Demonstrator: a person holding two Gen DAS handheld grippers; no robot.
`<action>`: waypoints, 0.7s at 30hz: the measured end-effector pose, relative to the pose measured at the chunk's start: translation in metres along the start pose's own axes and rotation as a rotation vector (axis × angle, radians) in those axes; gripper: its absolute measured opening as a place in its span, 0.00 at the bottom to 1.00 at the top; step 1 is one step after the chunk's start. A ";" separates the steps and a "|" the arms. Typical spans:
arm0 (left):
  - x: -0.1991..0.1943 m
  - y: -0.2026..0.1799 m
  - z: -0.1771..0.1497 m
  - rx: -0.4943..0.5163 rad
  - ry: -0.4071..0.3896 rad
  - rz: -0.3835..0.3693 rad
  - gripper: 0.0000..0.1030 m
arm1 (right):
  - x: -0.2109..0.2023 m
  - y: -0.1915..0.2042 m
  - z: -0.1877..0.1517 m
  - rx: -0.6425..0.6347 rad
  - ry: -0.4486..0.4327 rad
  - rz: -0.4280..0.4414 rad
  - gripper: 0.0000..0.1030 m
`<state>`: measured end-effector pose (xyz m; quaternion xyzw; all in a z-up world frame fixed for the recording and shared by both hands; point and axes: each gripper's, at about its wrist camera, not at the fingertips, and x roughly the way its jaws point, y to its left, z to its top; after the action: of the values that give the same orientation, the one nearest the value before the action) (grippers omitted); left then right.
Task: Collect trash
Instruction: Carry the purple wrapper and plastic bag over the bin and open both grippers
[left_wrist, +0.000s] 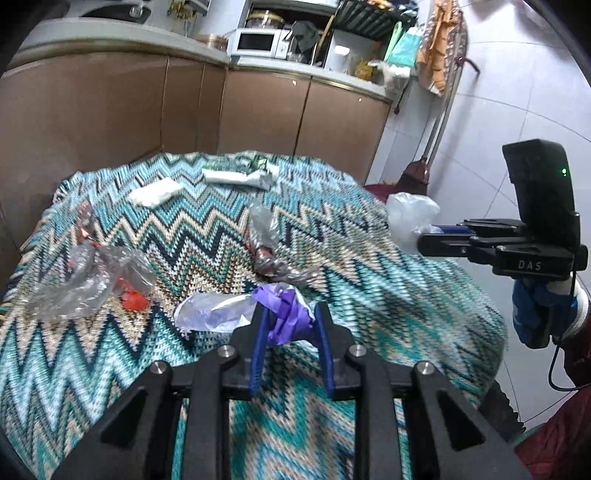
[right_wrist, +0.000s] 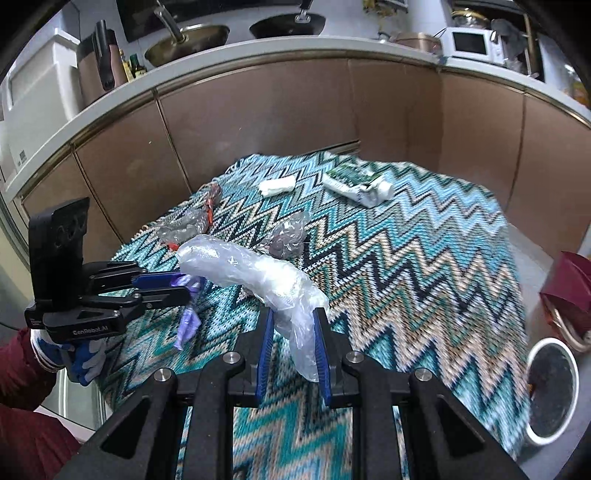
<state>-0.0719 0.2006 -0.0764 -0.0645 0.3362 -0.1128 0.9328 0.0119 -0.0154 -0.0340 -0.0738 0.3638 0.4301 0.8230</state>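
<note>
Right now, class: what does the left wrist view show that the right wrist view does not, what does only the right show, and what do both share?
Only the left wrist view: an orange cloth hanging on the tiled wall.

Only the right wrist view: a white bin beside the table, and pans on the counter.

Both: the zigzag tablecloth, the left gripper shut on purple plastic, the right gripper shut on a clear bag, a white wad and the microwave.

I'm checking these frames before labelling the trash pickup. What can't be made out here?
- Right wrist view: contents of the white bin, cut by the edge and dark inside.
- Left wrist view: what the clear crumpled wrappers hold, blurred.
- Both views: print on the green-white packet, too small.
- Table under the zigzag cloth, covered.
</note>
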 end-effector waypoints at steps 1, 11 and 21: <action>-0.007 -0.003 0.000 0.004 -0.013 0.002 0.23 | -0.009 0.002 -0.002 0.001 -0.013 -0.009 0.19; -0.062 -0.041 0.011 0.043 -0.115 0.040 0.23 | -0.078 0.011 -0.023 0.034 -0.138 -0.102 0.19; -0.043 -0.116 0.047 0.150 -0.109 -0.075 0.23 | -0.154 -0.033 -0.060 0.162 -0.258 -0.271 0.19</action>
<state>-0.0932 0.1021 0.0090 -0.0129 0.2728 -0.1690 0.9470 -0.0512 -0.1627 0.0187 0.0002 0.2754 0.2904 0.9164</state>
